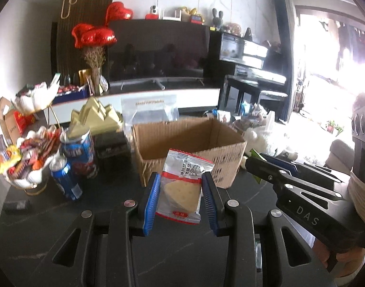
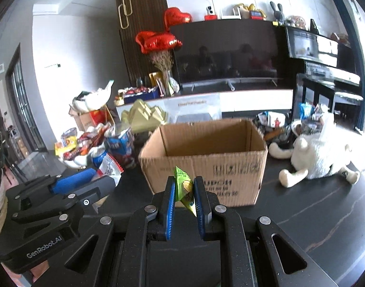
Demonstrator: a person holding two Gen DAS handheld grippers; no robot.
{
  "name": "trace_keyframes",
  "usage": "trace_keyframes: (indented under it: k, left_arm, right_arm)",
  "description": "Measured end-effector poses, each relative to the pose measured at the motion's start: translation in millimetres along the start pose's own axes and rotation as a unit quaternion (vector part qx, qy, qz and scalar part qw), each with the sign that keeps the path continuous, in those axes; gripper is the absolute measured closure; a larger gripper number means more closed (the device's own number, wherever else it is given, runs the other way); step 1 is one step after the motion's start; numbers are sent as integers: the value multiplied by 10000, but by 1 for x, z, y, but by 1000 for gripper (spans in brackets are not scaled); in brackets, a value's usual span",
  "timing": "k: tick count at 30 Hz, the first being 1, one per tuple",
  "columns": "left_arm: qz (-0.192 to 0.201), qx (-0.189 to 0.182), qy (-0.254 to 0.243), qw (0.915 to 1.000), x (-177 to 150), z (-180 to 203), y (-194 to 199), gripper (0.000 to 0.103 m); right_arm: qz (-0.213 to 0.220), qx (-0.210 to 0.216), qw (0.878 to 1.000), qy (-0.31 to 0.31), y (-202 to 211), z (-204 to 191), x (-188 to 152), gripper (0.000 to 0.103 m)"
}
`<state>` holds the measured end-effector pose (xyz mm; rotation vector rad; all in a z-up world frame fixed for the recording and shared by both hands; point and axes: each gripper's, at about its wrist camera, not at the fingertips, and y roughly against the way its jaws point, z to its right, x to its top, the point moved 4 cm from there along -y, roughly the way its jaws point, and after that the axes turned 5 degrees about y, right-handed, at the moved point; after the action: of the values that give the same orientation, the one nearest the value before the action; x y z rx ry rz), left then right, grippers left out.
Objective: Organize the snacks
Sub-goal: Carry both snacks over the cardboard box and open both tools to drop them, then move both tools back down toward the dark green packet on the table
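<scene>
My left gripper [image 1: 181,179] is shut on a clear snack packet with a red band and a pale wedge-shaped cake inside [image 1: 182,186], held upright just in front of an open cardboard box [image 1: 189,138]. My right gripper [image 2: 184,184] is shut on a small green snack packet [image 2: 183,186], also held above the dark table before the same cardboard box [image 2: 206,153]. The box looks empty inside. In the left wrist view the right gripper [image 1: 254,161] reaches in from the right; in the right wrist view the left gripper [image 2: 96,179] comes in from the left with its packet [image 2: 109,165].
Left of the box stand blue cans [image 1: 74,157] and a white bowl heaped with wrapped snacks [image 1: 31,157]. A white plush toy [image 2: 318,157] lies on the table at the right. A yellow folded-paper ornament [image 1: 96,117] and a clear bag [image 1: 150,112] sit behind the box.
</scene>
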<state>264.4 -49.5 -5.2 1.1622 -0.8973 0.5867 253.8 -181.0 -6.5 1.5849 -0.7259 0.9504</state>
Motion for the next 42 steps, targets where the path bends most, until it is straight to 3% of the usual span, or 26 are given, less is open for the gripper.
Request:
trace_keyframes:
  k: [18,25,33,35,37,42]
  left_arm:
    - [134,100,87,9998,63,-3,-42,68]
    - [-74,36,218,9997,76,-5,-77,68]
    - [-286,141,41,9995,83,-9,-116,67]
    - [-328,211,22,9992,84,-10,-125,61]
    - [-318,326,73,9989,84,-13,-127,49]
    - [-201,689,150,9973,78,-22,-118,45]
  right_arm:
    - [304,-83,9995,-18,-23,25,61,86]
    - [265,-82,9996,38,-46,36,76,86]
    - [32,-133,9996,233,-83,47,81,86]
    - [8,-237,9996,180,-91,52,82,78]
    - [-12,-375,9992,135,-96,57,83,45]
    - [-159,-516,9985,-43,-101,69,74,42]
